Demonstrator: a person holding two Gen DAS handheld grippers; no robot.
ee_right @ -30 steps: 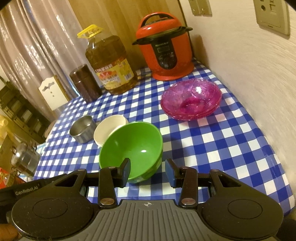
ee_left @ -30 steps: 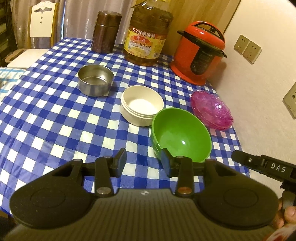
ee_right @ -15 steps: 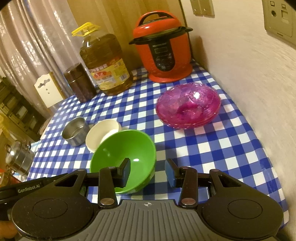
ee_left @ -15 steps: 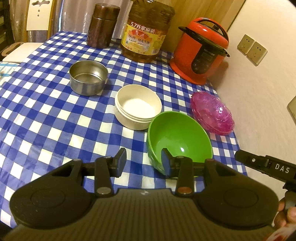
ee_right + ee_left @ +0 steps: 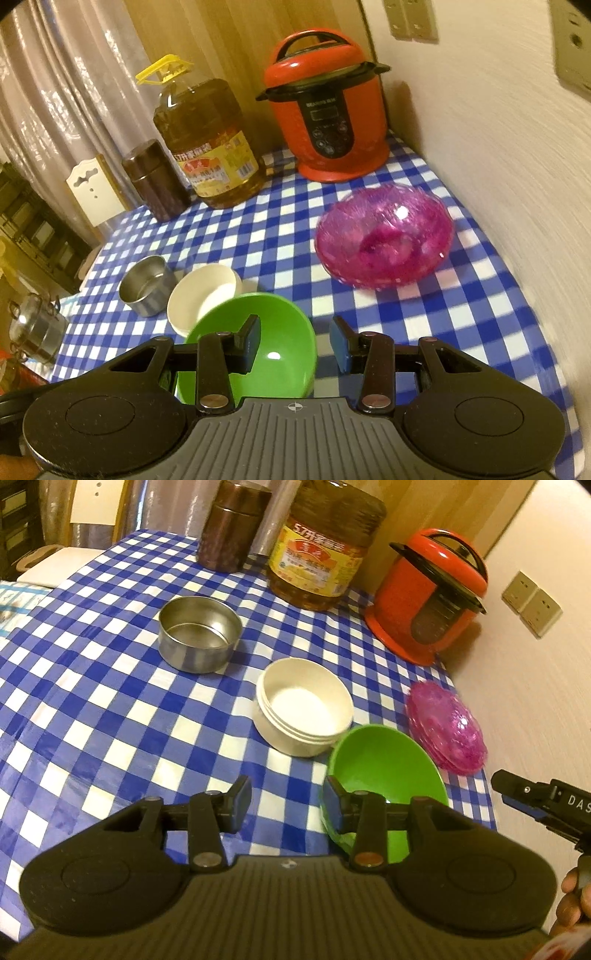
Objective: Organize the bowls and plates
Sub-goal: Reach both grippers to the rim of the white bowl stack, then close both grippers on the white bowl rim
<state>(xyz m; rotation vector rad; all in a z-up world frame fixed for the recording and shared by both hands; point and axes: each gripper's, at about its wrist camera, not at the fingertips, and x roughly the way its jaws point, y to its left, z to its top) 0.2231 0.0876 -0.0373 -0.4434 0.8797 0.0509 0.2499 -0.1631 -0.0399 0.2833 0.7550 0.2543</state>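
On the blue checked tablecloth (image 5: pixel 92 709) stand a steel bowl (image 5: pixel 199 633), a white bowl (image 5: pixel 304 707), a green bowl (image 5: pixel 384 771) and stacked pink glass plates (image 5: pixel 447 731). My left gripper (image 5: pixel 288 803) is open and empty, above the cloth just left of the green bowl's near rim. My right gripper (image 5: pixel 295 345) is open and empty; its jaws straddle the right rim of the green bowl (image 5: pixel 266 343) without touching it. The pink plates (image 5: pixel 384 236), white bowl (image 5: pixel 203 291) and steel bowl (image 5: pixel 147 290) lie beyond.
A red pressure cooker (image 5: pixel 325 125), a large oil bottle (image 5: pixel 207 147) and a brown canister (image 5: pixel 155 181) line the back of the table. The wall (image 5: pixel 498 147) runs along the right edge. A white chair (image 5: pixel 92 502) stands at far left.
Both grippers have drawn back toward me and lower, so the green bowl sits closer to the jaws. No object has moved. Both stay open.
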